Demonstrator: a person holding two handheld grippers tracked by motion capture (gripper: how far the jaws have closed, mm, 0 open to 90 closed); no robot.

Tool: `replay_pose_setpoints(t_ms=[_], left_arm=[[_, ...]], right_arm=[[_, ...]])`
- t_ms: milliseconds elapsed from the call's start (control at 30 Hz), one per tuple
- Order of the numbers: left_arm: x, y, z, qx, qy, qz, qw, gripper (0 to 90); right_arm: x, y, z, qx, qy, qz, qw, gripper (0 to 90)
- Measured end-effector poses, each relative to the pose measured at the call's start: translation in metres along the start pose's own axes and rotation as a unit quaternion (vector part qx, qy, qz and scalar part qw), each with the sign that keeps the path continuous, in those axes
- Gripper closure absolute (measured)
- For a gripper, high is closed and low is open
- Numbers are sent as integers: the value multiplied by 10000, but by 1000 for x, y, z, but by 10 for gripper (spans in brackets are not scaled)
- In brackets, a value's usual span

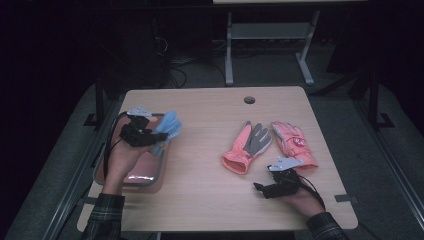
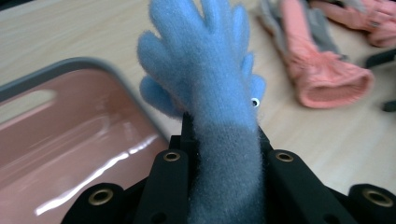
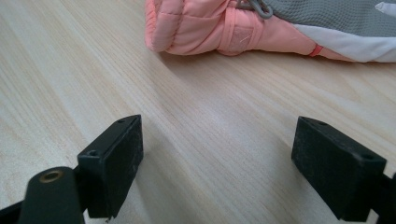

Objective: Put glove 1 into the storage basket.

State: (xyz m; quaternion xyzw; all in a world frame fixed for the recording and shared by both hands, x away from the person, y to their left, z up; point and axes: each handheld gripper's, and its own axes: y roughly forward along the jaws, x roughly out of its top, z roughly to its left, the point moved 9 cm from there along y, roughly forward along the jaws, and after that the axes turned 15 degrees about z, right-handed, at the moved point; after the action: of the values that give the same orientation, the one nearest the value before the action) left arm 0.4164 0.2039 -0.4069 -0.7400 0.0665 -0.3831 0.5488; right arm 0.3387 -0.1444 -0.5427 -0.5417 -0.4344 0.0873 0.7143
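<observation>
Gripping blue fuzzy glove point(image 2: 205, 79) lengthwise in left tongs point(image 1: 156, 135) | pink tray point(image 1: 131, 177) lying just beside | right tongs point(image 1: 261, 187) gaping, idle

one overhead view, two close gripper views

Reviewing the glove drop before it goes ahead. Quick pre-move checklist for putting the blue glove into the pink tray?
1. Grip on the blue glove: ok. The left gripper has its jaws shut on the cuff end, fingers pointing away.
2. Glove fully over the pink tray: not ok. It hangs at the tray's right rim, partly over the table.
3. Tray has room: ok, the part seen in the left gripper view is bare.
4. Right gripper out of the way: ok. Jaws open, nothing between them, low over the table near the pink gloves.
5. Pink-and-grey glove and pink glove clear of the path: ok.
</observation>
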Motion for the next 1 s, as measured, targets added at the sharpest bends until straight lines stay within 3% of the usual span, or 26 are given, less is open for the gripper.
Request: replay_pose_setpoints(t_ms=[33, 67, 167, 400, 733, 1000], left_arm=[[-3, -1, 10, 109, -94, -1, 9999, 760], [-3, -1, 10, 109, -94, -1, 9999, 760], [-11, 1, 30, 262, -321, 16, 9991, 760], [-24, 10, 54, 425, -658, 70, 9969, 759], [-38, 38, 71, 435, -819, 412, 9948, 750], [-48, 65, 81, 298, -972, 839, 9913, 728]], right_arm=[[0, 0, 0, 4, 2, -2, 10000, 161], [0, 0, 0, 4, 2, -2, 10000, 161], [0, 0, 0, 2, 1, -1, 10000, 161], [0, 0, 0, 6, 1, 0, 10000, 160], [0, 0, 0, 4, 2, 0, 10000, 160], [0, 0, 0, 3, 0, 0, 10000, 160]])
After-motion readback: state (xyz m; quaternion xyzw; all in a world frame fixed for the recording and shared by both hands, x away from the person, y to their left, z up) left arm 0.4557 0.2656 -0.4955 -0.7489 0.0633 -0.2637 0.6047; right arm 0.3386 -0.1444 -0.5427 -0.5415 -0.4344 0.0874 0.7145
